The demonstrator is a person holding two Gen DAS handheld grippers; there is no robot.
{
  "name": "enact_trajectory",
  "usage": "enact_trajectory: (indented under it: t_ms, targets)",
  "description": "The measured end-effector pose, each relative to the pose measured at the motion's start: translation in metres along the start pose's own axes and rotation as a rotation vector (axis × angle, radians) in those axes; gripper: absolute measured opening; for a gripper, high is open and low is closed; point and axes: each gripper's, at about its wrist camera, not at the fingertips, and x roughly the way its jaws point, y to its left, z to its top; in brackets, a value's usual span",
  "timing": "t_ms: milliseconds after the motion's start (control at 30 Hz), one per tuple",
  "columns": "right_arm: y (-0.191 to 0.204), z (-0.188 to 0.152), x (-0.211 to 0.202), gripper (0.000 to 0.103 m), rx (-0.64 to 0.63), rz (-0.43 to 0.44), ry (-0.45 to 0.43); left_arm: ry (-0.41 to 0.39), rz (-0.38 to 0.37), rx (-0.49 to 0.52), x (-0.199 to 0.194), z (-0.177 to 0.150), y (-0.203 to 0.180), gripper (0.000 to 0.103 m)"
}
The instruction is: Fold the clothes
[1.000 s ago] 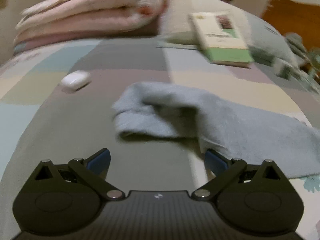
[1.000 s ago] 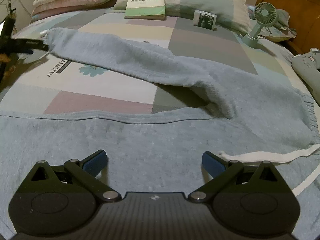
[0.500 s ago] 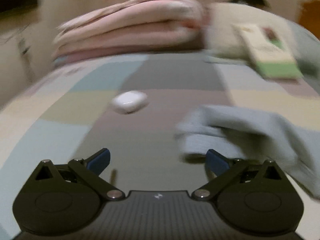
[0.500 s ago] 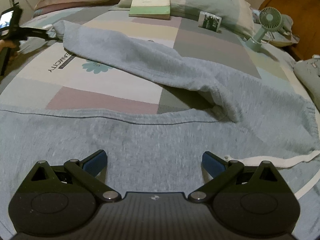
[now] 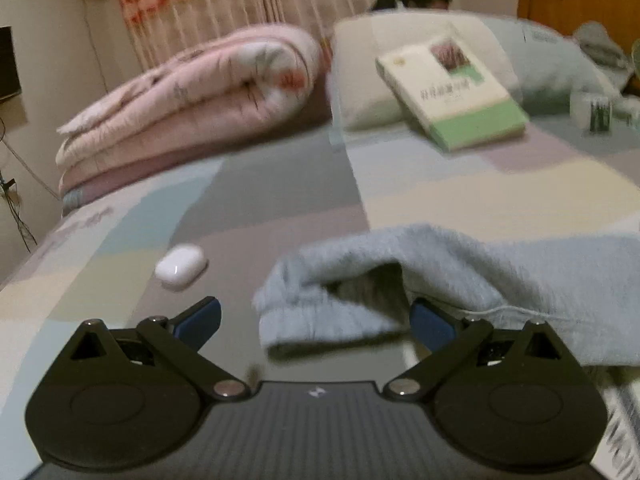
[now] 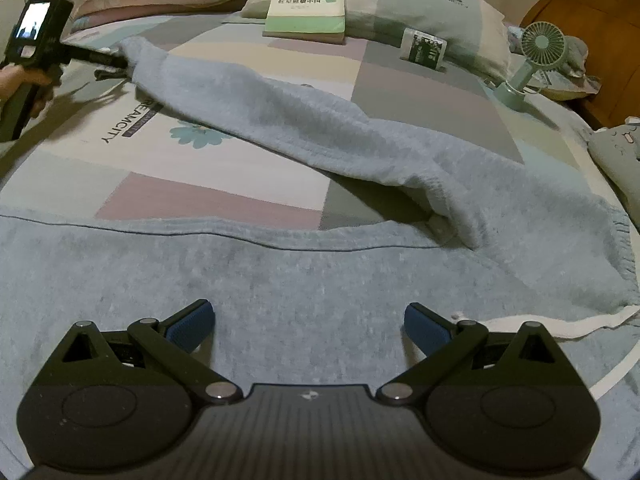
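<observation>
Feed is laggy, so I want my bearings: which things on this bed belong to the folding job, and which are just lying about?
Part of the job:
- light blue sweatpants, leg cuff
- left hand-held gripper, open at the cuff
- right hand-held gripper, open over the fabric

Just lying about:
- book
- white earbud case
- small green fan
- pink quilt
- pillow

The left gripper (image 5: 316,318) hangs low over the patchwork bedsheet (image 5: 260,184) with its jaws spread wide, and the cuff end of a light blue sweatpants leg (image 5: 400,280) lies between its fingertips, nearer the right-hand one. A white earbud case (image 5: 181,266) sits just ahead of the left-hand fingertip. Farther ahead lie a rolled pink quilt (image 5: 192,96), and a green-and-white book (image 5: 452,88) leaning on a pillow (image 5: 360,80).
</observation>
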Motion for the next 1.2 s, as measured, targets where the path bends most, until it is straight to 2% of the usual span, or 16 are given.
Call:
enact_trajectory:
  t_ms: [67, 133, 300, 433, 633, 733, 800, 1000, 1200]
  targets:
    - [-0.003, -0.001, 0.003, 0.103, 0.014, 0.010, 0.004, -0.026, -0.003, -0.042, 0.000, 0.007, 0.003, 0.100]
    - [-0.005, -0.001, 0.005, 0.103, 0.034, 0.023, 0.008, -0.012, -0.006, -0.057, 0.005, 0.010, 0.005, 0.100]
    - [-0.007, -0.003, 0.006, 0.103, 0.043, 0.037, 0.004, 0.058, -0.004, 0.035, 0.015, -0.007, -0.002, 0.100]
    - [-0.008, -0.003, 0.007, 0.103, 0.051, 0.042, 0.002, 0.040, -0.040, 0.041, 0.006, -0.013, -0.003, 0.100]
    - [-0.007, -0.004, 0.008, 0.103, 0.050, 0.042, -0.003, -0.036, -0.143, 0.152, -0.007, -0.005, -0.030, 0.101]
    - [-0.009, -0.004, 0.008, 0.103, 0.054, 0.046, -0.004, 0.006, -0.078, 0.231, 0.005, -0.005, -0.047, 0.101]
    - [-0.009, -0.004, 0.008, 0.103, 0.054, 0.046, -0.005, 0.031, -0.033, 0.227, 0.015, -0.006, -0.050, 0.102]
    - [-0.009, -0.004, 0.008, 0.103, 0.047, 0.044, -0.007, 0.066, 0.064, 0.060, 0.024, -0.003, -0.014, 0.103]
    - [-0.009, -0.004, 0.008, 0.103, 0.051, 0.044, -0.007, 0.102, 0.203, -0.118, 0.022, -0.013, 0.053, 0.102]
